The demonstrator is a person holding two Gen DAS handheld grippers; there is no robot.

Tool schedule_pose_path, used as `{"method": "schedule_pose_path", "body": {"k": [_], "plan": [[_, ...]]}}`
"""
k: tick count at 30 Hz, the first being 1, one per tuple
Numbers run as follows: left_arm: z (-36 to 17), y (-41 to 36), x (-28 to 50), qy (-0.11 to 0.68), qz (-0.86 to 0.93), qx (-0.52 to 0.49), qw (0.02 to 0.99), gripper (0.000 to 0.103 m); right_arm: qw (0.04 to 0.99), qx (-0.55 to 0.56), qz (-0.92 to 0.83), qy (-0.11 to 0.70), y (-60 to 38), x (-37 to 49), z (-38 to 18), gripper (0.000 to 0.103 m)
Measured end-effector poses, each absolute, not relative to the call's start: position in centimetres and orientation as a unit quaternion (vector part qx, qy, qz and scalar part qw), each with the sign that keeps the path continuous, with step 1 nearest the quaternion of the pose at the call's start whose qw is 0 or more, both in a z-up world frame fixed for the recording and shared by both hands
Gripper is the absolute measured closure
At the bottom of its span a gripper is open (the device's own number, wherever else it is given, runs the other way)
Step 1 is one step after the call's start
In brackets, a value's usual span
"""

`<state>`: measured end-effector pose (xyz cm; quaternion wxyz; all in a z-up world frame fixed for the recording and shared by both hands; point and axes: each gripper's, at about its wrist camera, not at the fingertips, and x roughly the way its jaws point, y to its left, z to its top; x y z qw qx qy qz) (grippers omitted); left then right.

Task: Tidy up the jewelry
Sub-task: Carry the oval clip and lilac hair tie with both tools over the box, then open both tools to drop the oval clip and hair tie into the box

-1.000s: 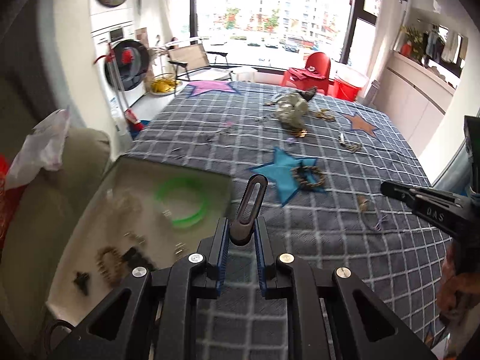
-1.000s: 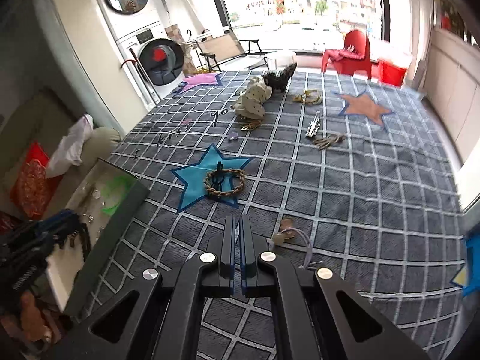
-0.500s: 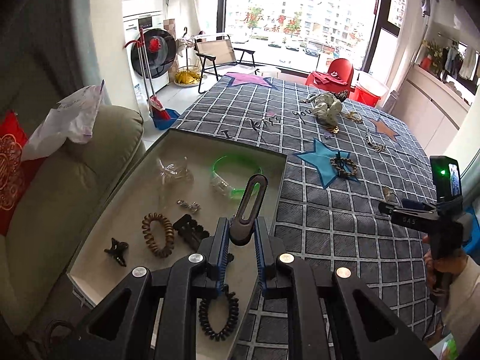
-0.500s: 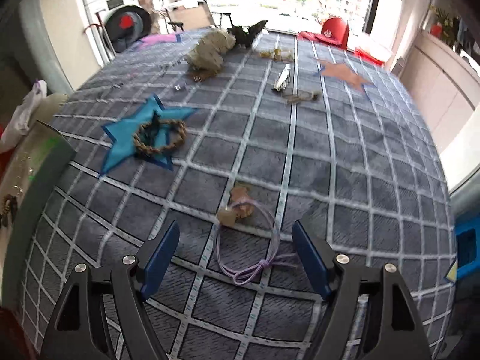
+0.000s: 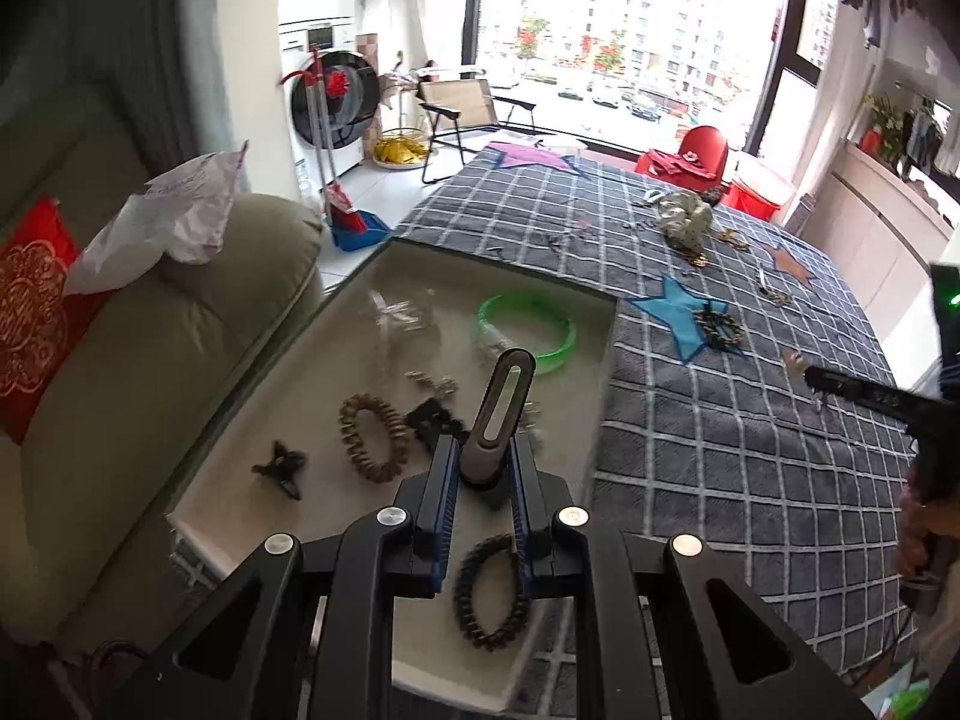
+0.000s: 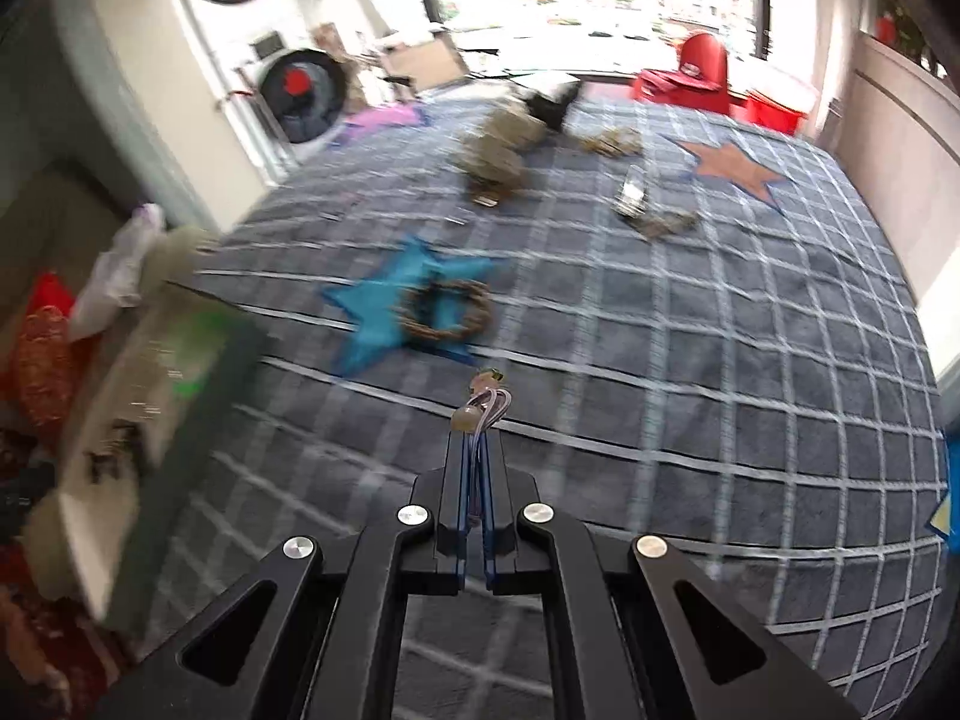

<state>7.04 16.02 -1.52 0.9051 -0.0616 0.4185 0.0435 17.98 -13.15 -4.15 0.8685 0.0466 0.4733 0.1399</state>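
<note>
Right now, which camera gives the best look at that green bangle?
The left wrist view: the green bangle lies in plain sight inside the white tray. The right wrist view shows only a blurred green smear at its left edge.

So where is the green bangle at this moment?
In the left wrist view, the green bangle lies in the far right corner of the white tray, beyond the grey hair clip that the left claw holds.

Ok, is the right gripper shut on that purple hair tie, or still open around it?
Shut on it. The right gripper has its jaws nearly together, with the purple hair tie pinched between them and its beads sticking out past the tips.
</note>
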Motion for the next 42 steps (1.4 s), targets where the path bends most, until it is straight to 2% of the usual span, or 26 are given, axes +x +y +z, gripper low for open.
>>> {"method": "schedule_pose_path", "body": {"k": [9, 17, 28, 36, 37, 40, 41, 42], "plan": [[-2.8, 19.9, 5.7, 0.427, 0.077, -0.079, 0.898, 0.085, 0.851, 0.033, 0.268, 0.450, -2.3, 16.5, 0.1, 0.099], [-6.0, 20.4, 6.2, 0.464, 0.081, -0.069, 0.879, 0.084, 0.814, 0.000, 0.319, 0.486, 6.3, 15.9, -3.0, 0.099], [-8.2, 21.4, 7.0, 0.485, 0.103, -0.067, 0.866, 0.084, 0.774, 0.002, 0.310, 0.552, 8.6, 16.4, -8.2, 0.098], [-8.3, 21.6, 7.1, 0.489, 0.120, -0.066, 0.862, 0.084, 0.771, 0.002, 0.304, 0.560, 8.4, 16.5, -8.3, 0.096], [-8.3, 21.6, 7.1, 0.488, 0.122, -0.067, 0.862, 0.084, 0.773, 0.002, 0.304, 0.557, 8.3, 16.4, -8.1, 0.090], [-8.1, 21.7, 7.0, 0.484, 0.126, -0.070, 0.863, 0.084, 0.784, 0.001, 0.303, 0.543, 8.0, 16.1, -7.1, 0.046], [-8.0, 21.8, 6.9, 0.483, 0.127, -0.071, 0.863, 0.082, 0.789, -0.001, 0.301, 0.535, 7.9, 15.9, -6.6, 0.043], [-8.0, 21.9, 6.8, 0.483, 0.129, -0.074, 0.863, 0.057, 0.791, -0.003, 0.300, 0.533, 8.0, 15.8, -6.3, 0.043]]}}
